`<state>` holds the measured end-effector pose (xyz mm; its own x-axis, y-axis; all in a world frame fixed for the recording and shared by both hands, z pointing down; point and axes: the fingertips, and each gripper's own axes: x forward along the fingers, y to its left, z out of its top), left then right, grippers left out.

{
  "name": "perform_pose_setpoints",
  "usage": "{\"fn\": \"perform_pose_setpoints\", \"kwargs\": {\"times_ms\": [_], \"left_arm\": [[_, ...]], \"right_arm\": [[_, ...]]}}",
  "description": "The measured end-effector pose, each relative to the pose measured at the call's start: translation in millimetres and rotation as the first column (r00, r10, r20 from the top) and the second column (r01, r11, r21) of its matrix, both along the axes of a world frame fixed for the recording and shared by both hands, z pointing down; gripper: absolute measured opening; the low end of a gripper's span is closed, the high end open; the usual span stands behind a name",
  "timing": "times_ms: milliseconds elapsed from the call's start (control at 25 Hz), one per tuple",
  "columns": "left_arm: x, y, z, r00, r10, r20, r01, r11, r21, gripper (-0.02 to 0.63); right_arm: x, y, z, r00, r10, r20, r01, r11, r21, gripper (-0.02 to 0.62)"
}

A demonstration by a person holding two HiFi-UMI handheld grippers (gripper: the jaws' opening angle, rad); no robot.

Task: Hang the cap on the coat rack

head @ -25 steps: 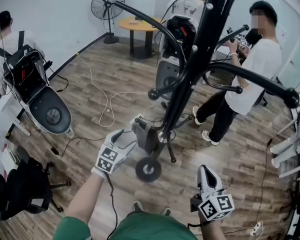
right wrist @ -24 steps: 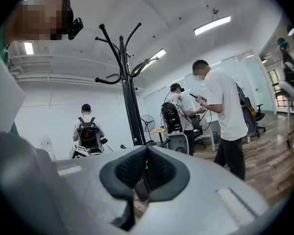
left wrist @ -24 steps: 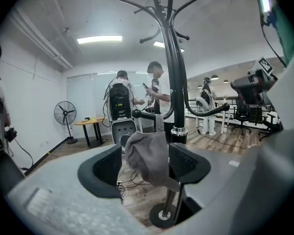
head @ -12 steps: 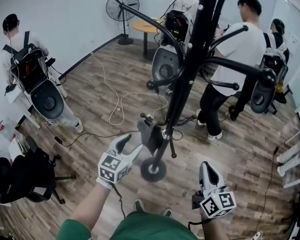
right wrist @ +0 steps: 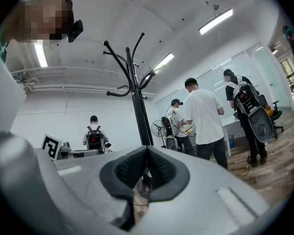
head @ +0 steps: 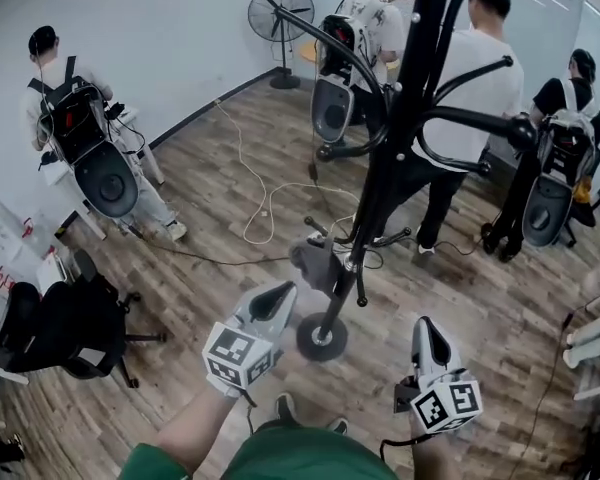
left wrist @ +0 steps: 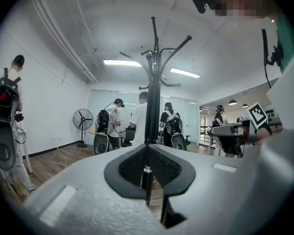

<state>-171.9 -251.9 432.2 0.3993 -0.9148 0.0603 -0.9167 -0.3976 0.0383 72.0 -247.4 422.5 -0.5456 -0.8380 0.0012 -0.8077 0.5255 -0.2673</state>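
The black coat rack point(head: 395, 138) stands just ahead of me on its round base point(head: 321, 337). A grey cap point(head: 316, 265) hangs low on the rack's pole, off the floor. My left gripper point(head: 278, 296) is shut and empty, a short way below and left of the cap, not touching it. Right of the base, my right gripper point(head: 427, 333) is also shut, holding nothing. In the left gripper view the closed gripper point(left wrist: 147, 155) points at the rack's pole point(left wrist: 152, 106). The right gripper view shows closed jaws too, with the rack point(right wrist: 137, 106) behind them.
Several people with backpack rigs stand around: one at the left wall point(head: 75, 128), others behind the rack point(head: 475, 78). A pedestal fan point(head: 280, 13) is at the back. Cables point(head: 260, 208) trail over the wooden floor. A black office chair point(head: 65, 328) stands at the left.
The left gripper was open beside the cap; now it is shut and drawn back from it. The cap stays on the rack. The right gripper has barely moved.
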Motion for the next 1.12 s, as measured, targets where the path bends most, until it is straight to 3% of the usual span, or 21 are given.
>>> {"fn": "perform_pose_setpoints", "kwargs": {"times_ms": [280, 720, 1120], "left_arm": [[9.9, 32.3, -12.7, 1.000, -0.024, 0.010, 0.024, 1.000, 0.012, 0.011], [-5.6, 60.9, -51.5, 0.986, -0.165, -0.006, 0.165, 0.980, 0.113, 0.012], [-6.3, 68.7, -52.9, 0.982, -0.185, -0.034, 0.188, 0.974, 0.128, 0.012]], "right_arm": [[-15.9, 8.5, -18.3, 0.997, -0.071, -0.038, 0.074, 0.995, 0.062, 0.005], [-23.9, 30.7, -59.9, 0.985, -0.084, -0.151, 0.122, 0.959, 0.257, 0.005], [-16.8, 42.3, -66.2, 0.982, -0.081, -0.168, 0.130, 0.944, 0.304, 0.005]]}}
